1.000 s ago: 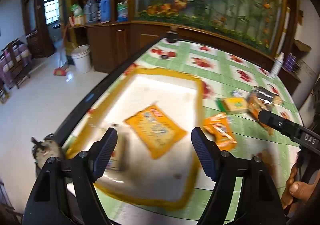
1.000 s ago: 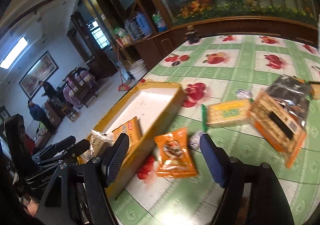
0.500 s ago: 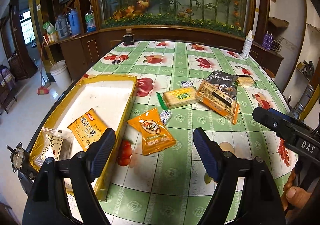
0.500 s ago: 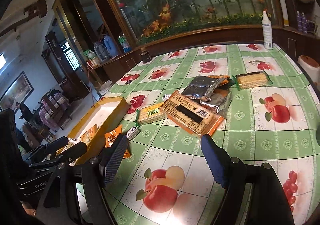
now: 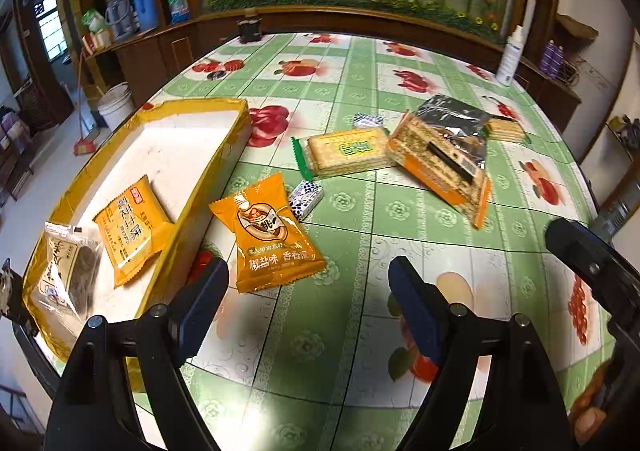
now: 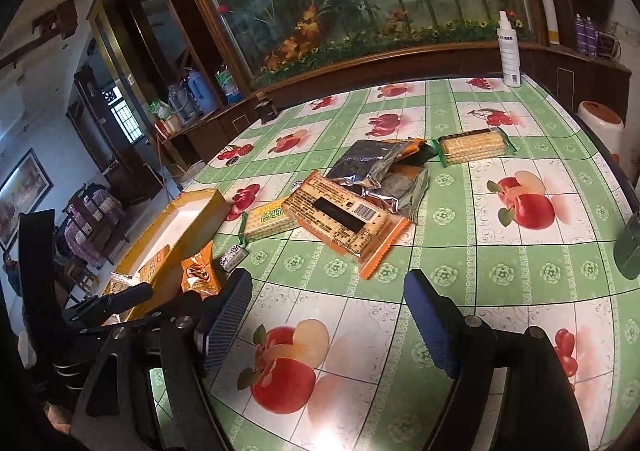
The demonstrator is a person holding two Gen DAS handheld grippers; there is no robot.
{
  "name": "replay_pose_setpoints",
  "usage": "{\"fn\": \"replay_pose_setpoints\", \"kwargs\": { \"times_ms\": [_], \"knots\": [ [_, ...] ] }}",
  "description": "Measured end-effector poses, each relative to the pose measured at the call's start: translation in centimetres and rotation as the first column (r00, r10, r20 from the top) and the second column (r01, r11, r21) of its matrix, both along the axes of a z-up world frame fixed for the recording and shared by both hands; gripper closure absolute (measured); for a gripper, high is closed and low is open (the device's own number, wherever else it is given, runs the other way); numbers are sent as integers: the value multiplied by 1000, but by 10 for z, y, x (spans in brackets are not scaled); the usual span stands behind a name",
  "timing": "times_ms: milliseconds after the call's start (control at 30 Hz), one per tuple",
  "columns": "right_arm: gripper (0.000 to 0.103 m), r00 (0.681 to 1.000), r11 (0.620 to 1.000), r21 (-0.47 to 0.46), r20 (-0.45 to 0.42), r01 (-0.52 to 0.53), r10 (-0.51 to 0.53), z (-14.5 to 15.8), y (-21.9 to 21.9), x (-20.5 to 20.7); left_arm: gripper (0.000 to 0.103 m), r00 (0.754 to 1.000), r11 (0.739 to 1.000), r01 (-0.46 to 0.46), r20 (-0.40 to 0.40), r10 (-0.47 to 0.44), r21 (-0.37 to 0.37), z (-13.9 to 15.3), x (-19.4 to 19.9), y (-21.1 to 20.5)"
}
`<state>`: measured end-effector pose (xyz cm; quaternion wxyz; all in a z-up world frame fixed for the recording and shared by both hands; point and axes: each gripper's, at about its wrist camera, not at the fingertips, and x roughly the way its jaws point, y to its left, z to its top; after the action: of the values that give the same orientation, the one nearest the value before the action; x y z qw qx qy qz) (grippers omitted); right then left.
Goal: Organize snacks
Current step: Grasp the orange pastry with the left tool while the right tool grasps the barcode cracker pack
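A yellow box (image 5: 208,159) on the table's left holds a yellow snack pack (image 5: 130,227) and a clear-wrapped dark snack (image 5: 68,271). An orange packet (image 5: 268,239) lies just right of the box, straight ahead of my open, empty left gripper (image 5: 308,295). Beyond it lie a small blue-white candy (image 5: 306,197), a green-edged cracker pack (image 5: 346,151), a long orange cracker pack (image 5: 440,163) and a silver wrapper (image 5: 452,115). My right gripper (image 6: 328,307) is open and empty over the table, short of the long orange pack (image 6: 344,219). Another cracker pack (image 6: 474,147) lies farther back.
A white spray bottle (image 6: 509,51) stands at the table's far right edge. A small dark box (image 5: 249,29) sits at the far edge. A wooden cabinet with a flower panel runs behind. The table edge drops off left of the yellow box.
Both grippers have swung right, away from the box toward the loose snacks, then the left moved closer to the orange packet. Both stayed open.
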<state>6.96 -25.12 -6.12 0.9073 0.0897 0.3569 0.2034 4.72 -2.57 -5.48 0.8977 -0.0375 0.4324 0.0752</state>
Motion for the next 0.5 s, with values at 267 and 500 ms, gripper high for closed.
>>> {"fn": "replay_pose_setpoints", "kwargs": {
  "times_ms": [267,500],
  "knots": [
    [22,999,1000,-30,-37,6,-8,-10,-4,17,20,995,996,-88,-57,86,-31,-23,28,16],
    [22,987,984,-101,-77,-147,139,-23,21,67,20,989,990,-123,-91,117,-71,-37,48,28]
  ]
}}
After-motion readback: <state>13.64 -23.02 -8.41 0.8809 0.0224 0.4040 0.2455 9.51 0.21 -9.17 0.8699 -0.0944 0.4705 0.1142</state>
